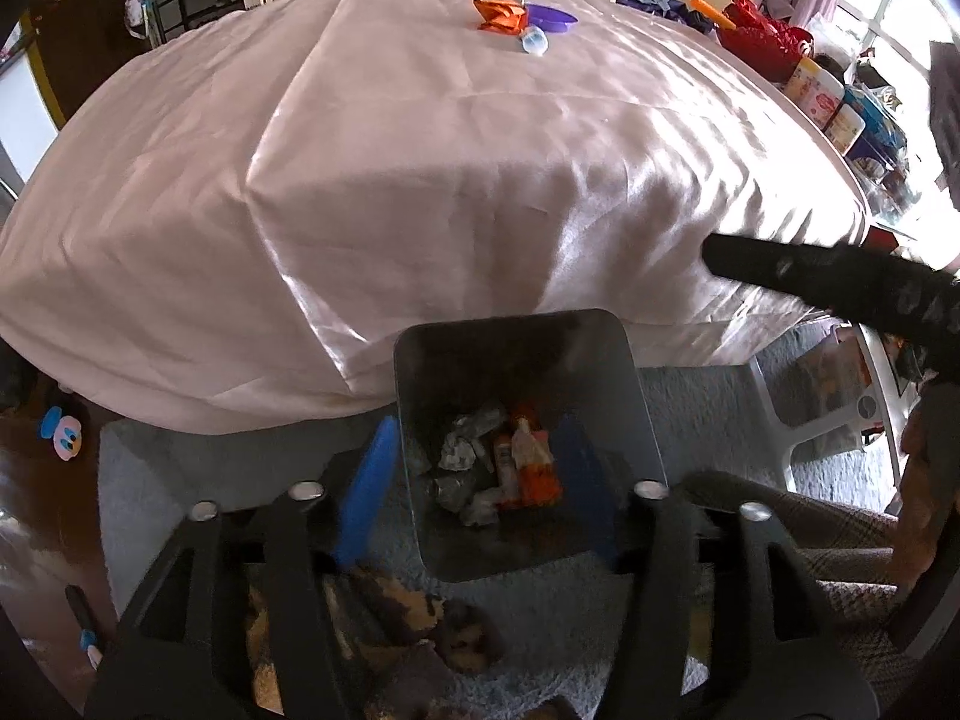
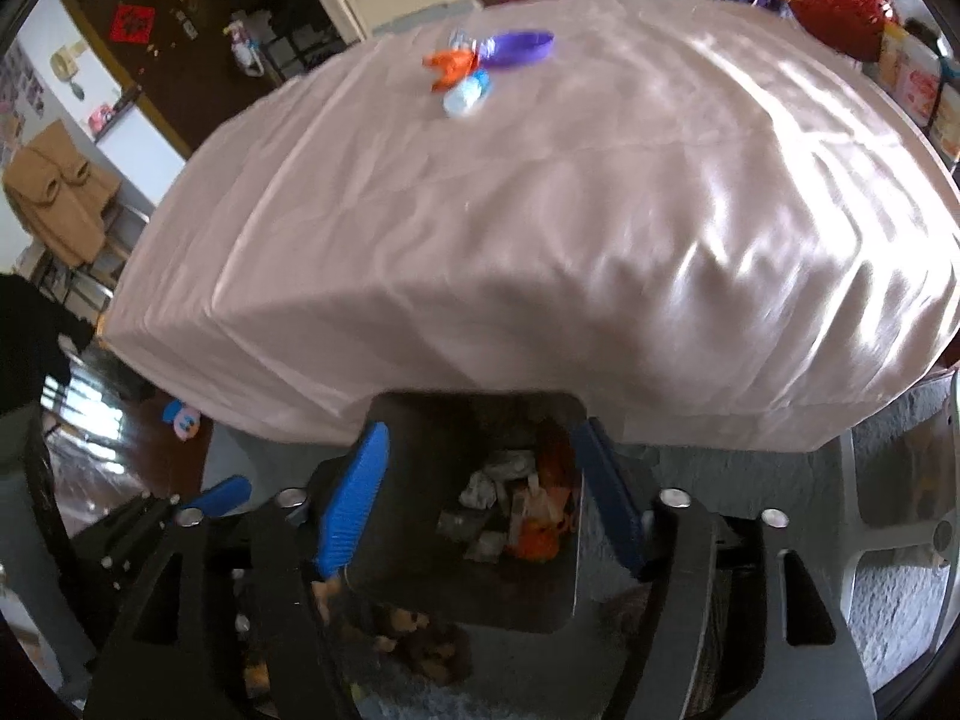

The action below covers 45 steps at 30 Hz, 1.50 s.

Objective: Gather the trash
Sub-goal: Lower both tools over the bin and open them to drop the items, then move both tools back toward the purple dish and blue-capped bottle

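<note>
While both grippers, left (image 1: pixel 480 492) and right (image 2: pixel 480 498), are held spread, empty over bin (image 1: pixel 420 360), drop step seems finished; reach toward wrappers (image 1: pixel 501 15) is required.

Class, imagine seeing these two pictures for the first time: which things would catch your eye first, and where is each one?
The broad, shiny pale pink tablecloth fills most of both views. At its far end sits a small bright cluster: an orange crumpled wrapper, a purple plastic dish and a clear crushed bottle. Below the near table edge, on grey carpet, a dark square bin holds crumpled paper and orange wrappers, with the open left gripper and right gripper above it.
</note>
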Available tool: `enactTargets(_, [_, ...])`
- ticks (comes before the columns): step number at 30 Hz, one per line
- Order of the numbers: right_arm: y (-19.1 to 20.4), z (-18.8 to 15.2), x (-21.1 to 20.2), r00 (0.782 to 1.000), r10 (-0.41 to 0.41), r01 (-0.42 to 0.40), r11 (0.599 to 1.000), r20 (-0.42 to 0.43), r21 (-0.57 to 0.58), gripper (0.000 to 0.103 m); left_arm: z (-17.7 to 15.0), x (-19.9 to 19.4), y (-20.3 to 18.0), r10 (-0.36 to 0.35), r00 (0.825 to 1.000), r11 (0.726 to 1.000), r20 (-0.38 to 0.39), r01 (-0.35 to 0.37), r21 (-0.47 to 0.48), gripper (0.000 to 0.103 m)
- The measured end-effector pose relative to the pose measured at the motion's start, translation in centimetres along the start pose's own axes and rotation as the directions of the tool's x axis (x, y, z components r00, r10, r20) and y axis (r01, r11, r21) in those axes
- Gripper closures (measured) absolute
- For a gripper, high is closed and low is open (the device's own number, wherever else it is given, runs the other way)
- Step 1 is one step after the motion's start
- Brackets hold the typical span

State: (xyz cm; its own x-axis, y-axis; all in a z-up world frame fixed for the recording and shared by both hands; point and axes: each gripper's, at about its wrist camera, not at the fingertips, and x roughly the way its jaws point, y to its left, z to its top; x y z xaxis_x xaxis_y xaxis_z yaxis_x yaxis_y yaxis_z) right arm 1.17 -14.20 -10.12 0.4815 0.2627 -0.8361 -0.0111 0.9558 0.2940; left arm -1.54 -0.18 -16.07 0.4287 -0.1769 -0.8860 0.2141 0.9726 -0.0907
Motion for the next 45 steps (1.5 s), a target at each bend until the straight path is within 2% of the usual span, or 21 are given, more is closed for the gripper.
enactTargets(2, [0.0,0.5,-1.2,0.998,-0.023,0.023,1.000,0.056,-0.001,0.010,0.0,-0.3,0.0,0.012,1.000,1.000,0.016,-0.012,0.007,0.024])
enactTargets(5, [0.0,1.0,-2.4,0.993,-0.043,0.043,0.999,0.113,0.009,0.005,0.1,-0.6,-0.1,0.045,0.998,0.999,0.039,-0.046,0.022,0.011])
enactTargets(6, [-0.1,1.2,-2.7,0.991,-0.048,0.047,0.999,0.128,0.011,0.004,0.1,-0.6,0.1,0.050,0.998,0.999,0.046,-0.051,0.020,0.009])
enactTargets(11, [-0.5,1.9,-3.8,0.983,-0.061,0.062,0.998,0.170,0.004,0.004,0.8,-1.2,1.4,0.056,0.995,0.998,0.086,-0.052,-0.046,0.008])
enactTargets(14, [-1.0,2.4,-4.3,0.982,-0.058,0.057,0.998,0.182,0.012,0.004,1.4,-1.7,2.2,0.037,0.995,0.994,0.095,-0.026,-0.105,0.008])
enactTargets(20, [-1.7,4.2,-5.3,0.977,-0.060,0.057,0.998,0.205,0.020,0.004,3.5,-3.3,2.3,0.004,0.990,0.988,0.140,0.017,-0.152,0.008])
enactTargets(24, [-2.4,6.3,-5.6,0.975,-0.069,0.064,0.998,0.211,0.030,0.004,5.8,-4.6,2.0,0.001,0.985,0.989,0.170,0.023,-0.143,0.008])
enactTargets(30, [-3.3,10.8,-5.3,0.962,-0.141,0.142,0.990,0.232,0.012,0.004,9.8,-4.8,1.7,0.022,0.979,0.996,0.204,-0.004,-0.089,0.008])
enactTargets(40, [-3.2,18.3,-0.8,0.969,-0.131,0.134,0.991,0.209,-0.003,0.004,16.9,-0.7,1.9,0.048,0.974,0.999,0.220,-0.045,-0.015,0.008])
enactTargets(45, [-2.9,21.1,2.5,0.976,-0.118,0.120,0.993,0.185,0.003,0.004,19.5,2.1,1.1,0.033,0.977,0.999,0.210,-0.037,0.016,0.008])
